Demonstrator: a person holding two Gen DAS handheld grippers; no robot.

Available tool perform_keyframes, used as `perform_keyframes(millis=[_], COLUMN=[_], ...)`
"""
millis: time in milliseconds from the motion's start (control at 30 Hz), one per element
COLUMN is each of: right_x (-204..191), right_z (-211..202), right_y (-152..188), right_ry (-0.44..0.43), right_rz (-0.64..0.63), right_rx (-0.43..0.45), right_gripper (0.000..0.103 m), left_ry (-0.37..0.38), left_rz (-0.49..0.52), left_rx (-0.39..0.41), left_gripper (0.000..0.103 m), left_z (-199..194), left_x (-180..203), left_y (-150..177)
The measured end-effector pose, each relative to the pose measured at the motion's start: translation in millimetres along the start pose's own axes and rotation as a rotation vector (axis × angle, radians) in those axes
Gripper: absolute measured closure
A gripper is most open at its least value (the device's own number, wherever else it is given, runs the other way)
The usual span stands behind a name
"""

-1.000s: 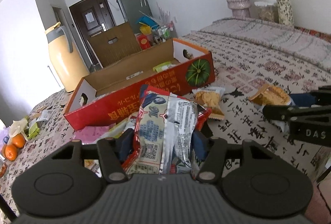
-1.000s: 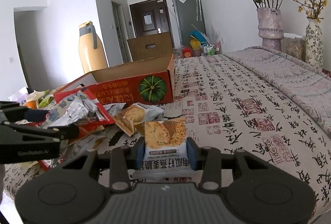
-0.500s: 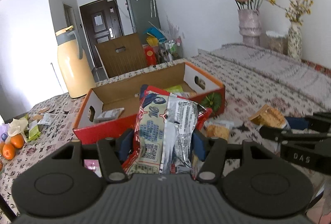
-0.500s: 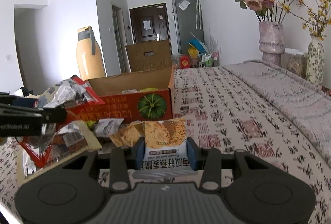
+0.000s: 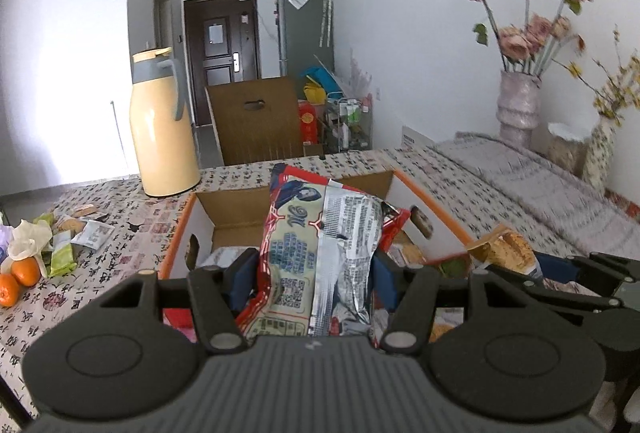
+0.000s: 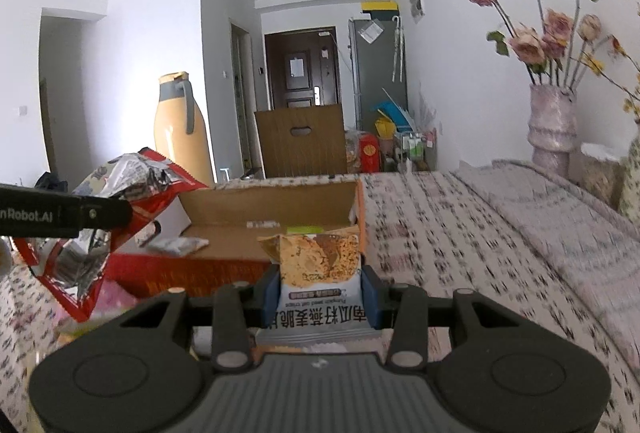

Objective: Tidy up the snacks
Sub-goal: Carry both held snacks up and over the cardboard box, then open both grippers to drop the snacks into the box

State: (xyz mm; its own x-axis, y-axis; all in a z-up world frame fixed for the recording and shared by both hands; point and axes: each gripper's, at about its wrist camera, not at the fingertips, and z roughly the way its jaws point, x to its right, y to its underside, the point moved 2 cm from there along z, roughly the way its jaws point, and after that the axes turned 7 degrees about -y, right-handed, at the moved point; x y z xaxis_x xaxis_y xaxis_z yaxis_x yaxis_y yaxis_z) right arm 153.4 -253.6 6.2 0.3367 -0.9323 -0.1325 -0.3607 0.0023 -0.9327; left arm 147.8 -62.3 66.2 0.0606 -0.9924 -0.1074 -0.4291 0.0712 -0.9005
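My left gripper (image 5: 314, 279) is shut on a red and silver snack bag (image 5: 320, 253), held upright above the near wall of the open red cardboard box (image 5: 178, 233). The same bag (image 6: 120, 189) shows at the left of the right wrist view. My right gripper (image 6: 320, 291) is shut on a small crisps packet (image 6: 316, 269) with an orange picture, just in front of the box (image 6: 224, 269). In the left wrist view that packet (image 5: 508, 247) and the right gripper's fingers (image 5: 560, 269) hang at the right, beside the box's right wall. A few small packets (image 6: 176, 245) lie on the box floor.
A yellow thermos jug (image 5: 160, 129) stands behind the box. Loose packets (image 5: 86, 229) and oranges (image 5: 18, 277) lie at the table's left. Two vases of flowers (image 5: 518, 109) stand at the far right on the patterned cloth (image 6: 460, 233). A brown cardboard piece (image 5: 256, 121) stands beyond the table.
Both grippers have risen and moved forward toward the red box with their packets still held. The box's inside now shows below them. The left gripper has rolled level.
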Motion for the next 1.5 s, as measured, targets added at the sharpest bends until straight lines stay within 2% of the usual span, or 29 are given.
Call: perform_keyframes(millis=[267, 567, 833, 1233, 1300, 1400, 1433, 1467, 1500], right_x=[-13, -20, -13, -10, -10, -11, -11, -11, -11], right_z=[41, 98, 137, 145, 145, 143, 142, 140, 138], right_y=[-31, -58, -55, -43, -43, -43, -42, -42, -42], right_ry=[-0.014, -0.014, 0.003, -0.017, -0.02, -0.021, -0.021, -0.021, -0.02], right_rz=[-0.041, -0.064, -0.033, -0.011, -0.012, -0.012, -0.011, -0.01, -0.01], right_rx=[0.016, -0.015, -0.044, -0.084, -0.083, -0.079, -0.078, -0.074, -0.069], right_gripper=[0.063, 0.063, 0.063, 0.062, 0.061, 0.058, 0.049, 0.043, 0.027], left_ry=[-0.015, -0.055, -0.077, -0.051, -0.041, -0.033, -0.034, -0.04, -0.051], left_rz=[-0.076, -0.142, -0.171, -0.189, -0.184, -0.184, -0.187, -0.194, -0.202], left_rx=[-0.002, -0.053, -0.107, -0.143, -0.146, -0.13, -0.123, -0.111, -0.098], left_gripper=[0.043, 0.043, 0.043, 0.042, 0.039, 0.025, 0.017, 0.003, 0.0], left_z=[30, 82, 128, 146, 146, 142, 140, 137, 134], left_x=[-22, -49, -59, -64, -63, -62, -62, -63, -64], left_y=[-29, -50, -41, -23, -22, -21, -22, -23, -23])
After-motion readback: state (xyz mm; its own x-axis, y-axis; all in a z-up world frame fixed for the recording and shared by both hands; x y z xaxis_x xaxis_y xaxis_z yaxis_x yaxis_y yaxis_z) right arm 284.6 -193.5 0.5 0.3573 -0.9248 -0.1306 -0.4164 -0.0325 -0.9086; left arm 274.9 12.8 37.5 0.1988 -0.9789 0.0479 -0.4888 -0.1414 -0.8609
